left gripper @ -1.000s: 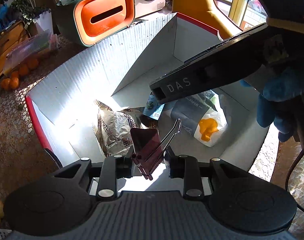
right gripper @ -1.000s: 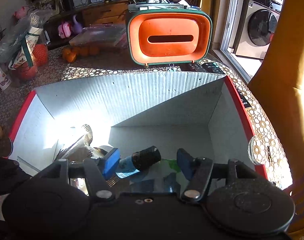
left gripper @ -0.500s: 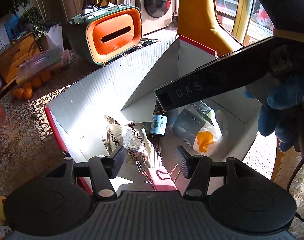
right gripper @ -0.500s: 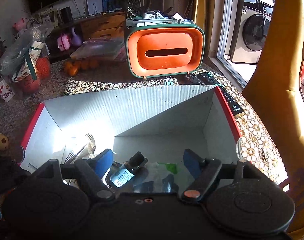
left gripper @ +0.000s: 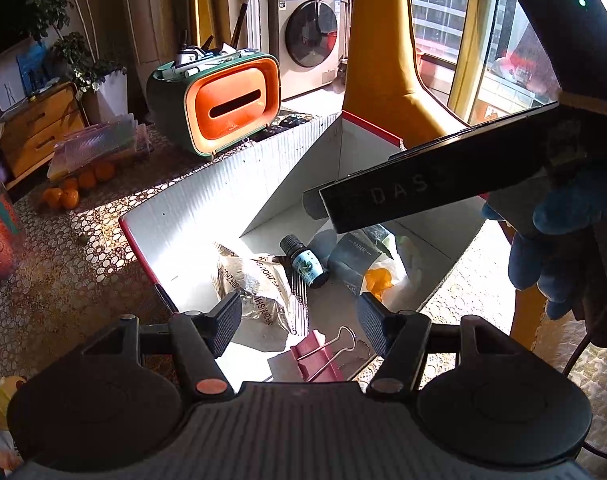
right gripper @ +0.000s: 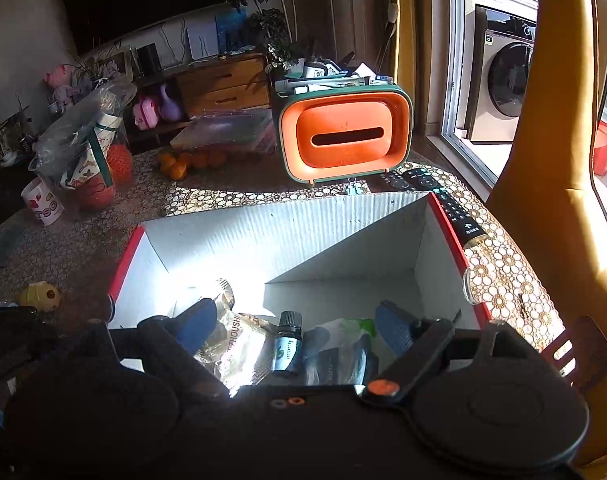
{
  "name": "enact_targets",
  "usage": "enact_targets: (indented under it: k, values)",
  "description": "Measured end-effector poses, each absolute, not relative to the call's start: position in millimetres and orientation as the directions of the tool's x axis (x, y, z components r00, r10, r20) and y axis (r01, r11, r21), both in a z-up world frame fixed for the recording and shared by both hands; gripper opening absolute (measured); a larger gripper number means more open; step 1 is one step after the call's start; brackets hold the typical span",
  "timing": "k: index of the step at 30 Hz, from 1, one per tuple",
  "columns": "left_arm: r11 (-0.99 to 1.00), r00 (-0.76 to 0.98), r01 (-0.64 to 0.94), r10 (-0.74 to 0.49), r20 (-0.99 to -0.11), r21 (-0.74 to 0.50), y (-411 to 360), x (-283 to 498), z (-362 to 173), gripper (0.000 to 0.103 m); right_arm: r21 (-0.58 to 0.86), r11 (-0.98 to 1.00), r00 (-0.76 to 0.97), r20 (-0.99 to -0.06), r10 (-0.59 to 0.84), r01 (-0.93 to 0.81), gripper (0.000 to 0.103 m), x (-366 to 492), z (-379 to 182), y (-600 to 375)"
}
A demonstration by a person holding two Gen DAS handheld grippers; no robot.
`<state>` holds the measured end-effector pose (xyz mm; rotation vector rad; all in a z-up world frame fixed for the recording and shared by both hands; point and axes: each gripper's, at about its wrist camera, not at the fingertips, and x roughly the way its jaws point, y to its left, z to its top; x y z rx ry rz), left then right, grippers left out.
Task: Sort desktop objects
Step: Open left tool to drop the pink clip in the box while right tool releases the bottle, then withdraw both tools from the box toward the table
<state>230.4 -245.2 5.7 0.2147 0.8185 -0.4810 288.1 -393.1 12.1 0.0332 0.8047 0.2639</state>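
Note:
A white cardboard box [left gripper: 207,204] with a red rim holds the sorted items. A pink binder clip [left gripper: 323,354] lies loose at its near end, just under my left gripper [left gripper: 297,320], which stands open above the box with nothing between its fingers. A small dark bottle [left gripper: 305,262] lies beside a silver foil packet [left gripper: 255,288] and a paper pack [left gripper: 355,258]. The jaws of my right gripper [right gripper: 295,324] are opening and grip nothing. Below them lie the bottle [right gripper: 287,346] and the foil packet [right gripper: 231,340]. Its black body [left gripper: 423,188] crosses the left wrist view, in a blue-gloved hand [left gripper: 563,240].
An orange and green tissue holder [right gripper: 345,138] stands behind the box, with remotes [right gripper: 455,208] and a small blue clip [right gripper: 353,189] beside it. Oranges [right gripper: 183,162], a mug [right gripper: 43,204] and a yellow toy [right gripper: 39,296] sit on the patterned tablecloth to the left. A yellow chair [left gripper: 383,80] stands at the right.
The left gripper opened and dropped the pink binder clip into the box. The right gripper let the bottle fall among the packets. Both grippers have risen and drawn back from the box.

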Motion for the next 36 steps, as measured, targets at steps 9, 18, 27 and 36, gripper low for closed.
enact_targets:
  k: [9,18,27,36]
  values:
    - [0.886,0.619,0.461,-0.351,-0.703,-0.036,-213,204,25,0.063,0.132,0.958,0.710,-0.647,0.278,-0.255,0.092,252,41,-378]
    - [0.898,0.666,0.435,-0.367,-0.649,-0.061,-174,170,43,0.072,0.149,0.943,0.743,-0.584,0.326,-0.297,0.094,215,63,-352]
    - [0.910,0.698,0.403,-0.371,-0.612,-0.091,-129,137,46,0.077,0.158,0.923,0.751,-0.542,0.378,-0.351,0.099,180,71,-314]
    - [0.934,0.729,0.342,-0.335,-0.597,-0.106,-80,105,40,0.082,0.163,0.904,0.743,-0.522,0.419,-0.396,0.101,152,67,-272]
